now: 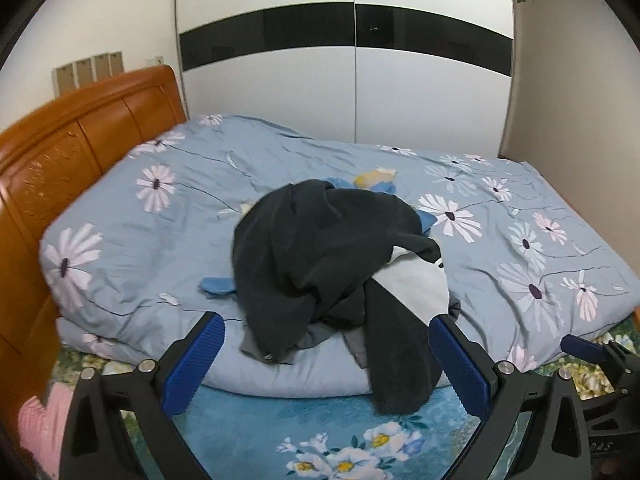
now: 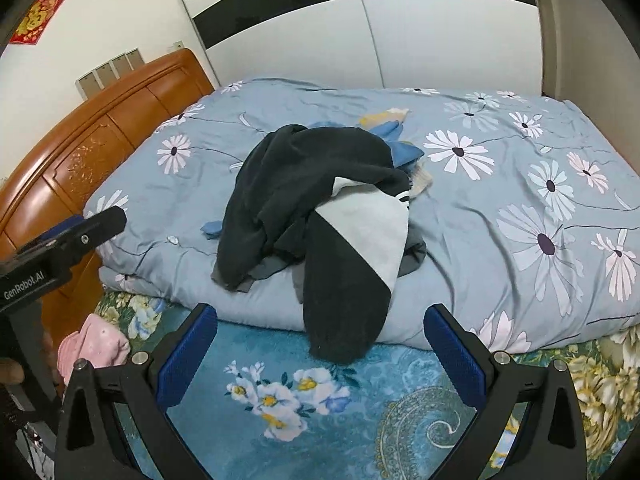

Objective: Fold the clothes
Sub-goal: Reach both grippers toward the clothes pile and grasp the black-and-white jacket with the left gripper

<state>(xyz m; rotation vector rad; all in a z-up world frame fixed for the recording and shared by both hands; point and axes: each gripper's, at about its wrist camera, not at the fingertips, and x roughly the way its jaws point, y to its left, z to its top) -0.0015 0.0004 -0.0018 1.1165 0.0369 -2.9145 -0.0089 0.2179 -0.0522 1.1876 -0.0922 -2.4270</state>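
Note:
A heap of clothes lies on a folded blue floral quilt. On top is a dark garment with a pale grey panel; one dark end hangs over the quilt's front edge. Blue cloth and a yellow-white piece poke out from under it. My left gripper is open just short of the heap, empty. My right gripper is open too, empty, its fingers flanking the hanging dark end from in front.
A teal flowered bedspread covers the bed in front. A wooden headboard rises at left; a white and black wardrobe stands behind. Pink cloth lies at the lower left.

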